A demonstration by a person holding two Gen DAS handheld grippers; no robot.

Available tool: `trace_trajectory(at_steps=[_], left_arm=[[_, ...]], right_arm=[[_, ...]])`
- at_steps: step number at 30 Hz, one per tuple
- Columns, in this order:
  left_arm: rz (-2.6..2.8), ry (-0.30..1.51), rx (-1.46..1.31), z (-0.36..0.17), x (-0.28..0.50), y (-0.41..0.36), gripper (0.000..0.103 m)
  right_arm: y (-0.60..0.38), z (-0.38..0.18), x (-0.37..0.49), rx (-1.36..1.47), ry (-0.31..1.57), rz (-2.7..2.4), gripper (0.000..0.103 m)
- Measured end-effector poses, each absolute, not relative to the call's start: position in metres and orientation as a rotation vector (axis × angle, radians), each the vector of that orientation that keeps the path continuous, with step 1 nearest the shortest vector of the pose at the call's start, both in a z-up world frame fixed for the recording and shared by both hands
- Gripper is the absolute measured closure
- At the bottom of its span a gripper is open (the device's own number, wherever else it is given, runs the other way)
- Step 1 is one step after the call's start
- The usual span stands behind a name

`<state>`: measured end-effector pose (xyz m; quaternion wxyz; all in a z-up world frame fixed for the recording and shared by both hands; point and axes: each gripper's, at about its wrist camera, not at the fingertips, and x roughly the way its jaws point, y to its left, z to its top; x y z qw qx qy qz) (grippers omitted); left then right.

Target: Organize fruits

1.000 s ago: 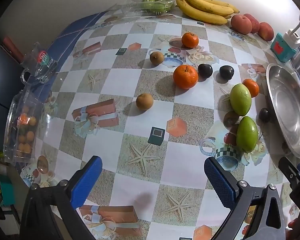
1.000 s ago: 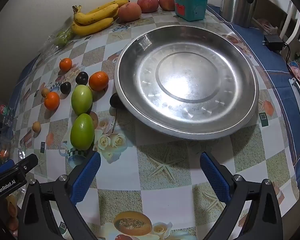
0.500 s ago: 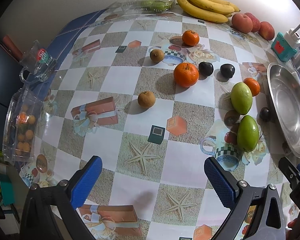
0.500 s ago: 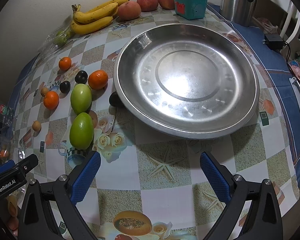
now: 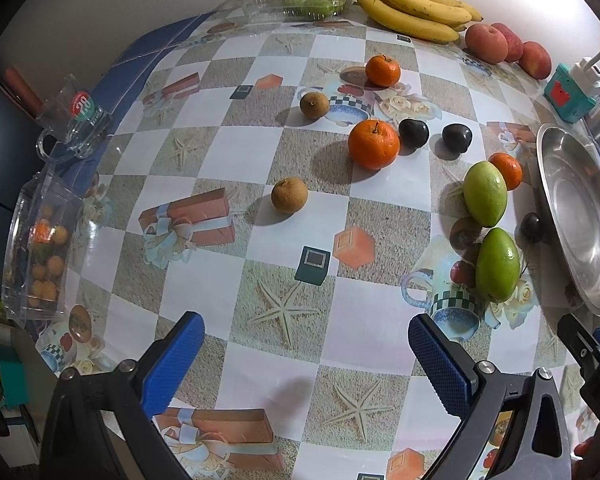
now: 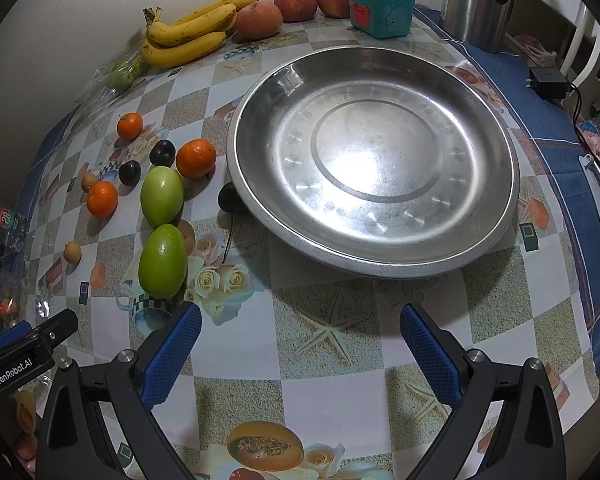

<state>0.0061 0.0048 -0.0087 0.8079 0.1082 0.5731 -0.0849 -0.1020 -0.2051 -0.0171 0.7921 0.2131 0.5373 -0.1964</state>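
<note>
Loose fruit lies on a patterned tablecloth. In the left wrist view a large orange (image 5: pixel 374 144), two dark plums (image 5: pixel 413 133), two brown round fruits (image 5: pixel 289 195) and two green mangoes (image 5: pixel 485 193) lie ahead. My left gripper (image 5: pixel 306 346) hangs open above the cloth, nothing between its fingers. In the right wrist view an empty steel plate (image 6: pixel 374 256) fills the middle, with the green mangoes (image 6: pixel 163 261), oranges (image 6: pixel 195 158) and a dark plum (image 6: pixel 228 199) at its left. My right gripper (image 6: pixel 300 338) is open in front of the plate.
Bananas (image 6: pixel 188 36) and peaches (image 6: pixel 259 20) line the back wall, beside a teal box (image 6: pixel 381 10) and a steel kettle (image 6: pixel 478 0). A clear box of small fruit (image 5: pixel 40 240) and a glass mug (image 5: pixel 76 120) stand at the left table edge.
The left wrist view has drifted slightly, so the fruit sits a little lower in frame. The right gripper has barely moved. Both stay open.
</note>
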Motion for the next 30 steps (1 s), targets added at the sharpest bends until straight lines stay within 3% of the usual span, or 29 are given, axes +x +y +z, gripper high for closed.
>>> trace_trajectory(at_steps=[23,30], left_arm=[[-0.222,1.274,0.173,-0.014,0.008,0.006,0.000],[-0.179,1.156,0.231,-0.002,0.021,0.009,0.000]], right_arm=[[-0.205,-0.019,-0.102,0.459,1.159,-0.425,0.003],[-0.194,-0.014,-0.094,0.490,1.114,-0.348,0.003]])
